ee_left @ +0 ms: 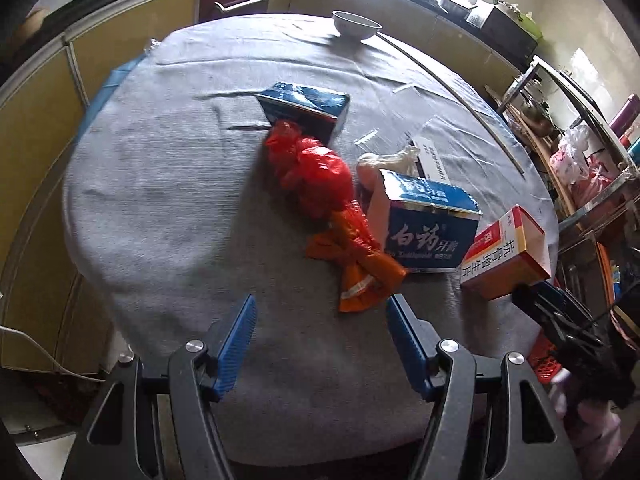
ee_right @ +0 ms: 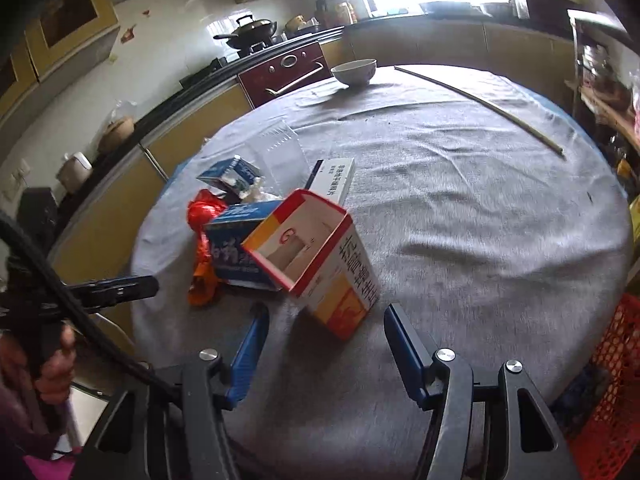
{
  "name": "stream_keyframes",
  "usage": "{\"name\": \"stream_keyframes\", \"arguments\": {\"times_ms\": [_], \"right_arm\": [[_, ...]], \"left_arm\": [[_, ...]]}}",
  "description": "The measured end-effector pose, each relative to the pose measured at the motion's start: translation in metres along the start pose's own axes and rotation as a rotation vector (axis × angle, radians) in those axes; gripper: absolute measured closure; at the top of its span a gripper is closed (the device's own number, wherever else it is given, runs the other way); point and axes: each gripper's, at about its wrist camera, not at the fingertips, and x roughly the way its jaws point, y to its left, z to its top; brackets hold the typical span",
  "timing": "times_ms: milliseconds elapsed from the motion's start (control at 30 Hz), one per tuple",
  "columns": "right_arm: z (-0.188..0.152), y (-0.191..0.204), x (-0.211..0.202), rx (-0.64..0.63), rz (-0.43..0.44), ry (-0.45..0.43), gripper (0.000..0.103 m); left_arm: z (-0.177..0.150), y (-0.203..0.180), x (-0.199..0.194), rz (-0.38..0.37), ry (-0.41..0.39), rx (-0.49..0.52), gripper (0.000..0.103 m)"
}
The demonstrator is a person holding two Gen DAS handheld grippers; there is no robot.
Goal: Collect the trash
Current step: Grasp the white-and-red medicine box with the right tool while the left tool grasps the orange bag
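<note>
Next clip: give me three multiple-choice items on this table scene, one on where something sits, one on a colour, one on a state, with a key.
1. Where is the white bowl?
A. at the table's far edge
B. inside the red and yellow box
C. on the floor

2. What colour is the crumpled plastic bag?
A. green
B. red
C. black

3. How is the red and yellow box nearest the right gripper?
A. sealed shut
B. crushed flat
C. open, inside visible

Key: A, the bowl stands at the far rim of the grey tablecloth; B, the bag is bright red; C, its open end faces the right wrist camera, showing the pale inside.
</note>
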Motion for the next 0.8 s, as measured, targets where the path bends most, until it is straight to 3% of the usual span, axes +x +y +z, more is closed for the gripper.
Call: {"name": "stream_keyframes", "arguments": {"times_ms": [367,667,767,800], "right_arm": [[0.022,0.001,0.029,-0.111,-0.008,-0.036,0.036],[0.042,-0.019,0.051,-0.001,0.074,-0.024,0.036],[0.042,-0.030,0.052,0.062,0.112,-0.033,0.037],[0.042,-0.031,0.051,0.069,0.117,-0.037,0.042]], "left_arm": [[0.024,-0.004,0.022,-0.095,0.074,-0.048,0.035],[0.037,-0.018,0.044,-0.102,0.096,-0.004,0.035],[0.038,-0.018,0.050,-0.107,0.105,0.004,0.045],[0.037,-0.018,0.052,-0.109,0.111,0.009,0.051]]}}
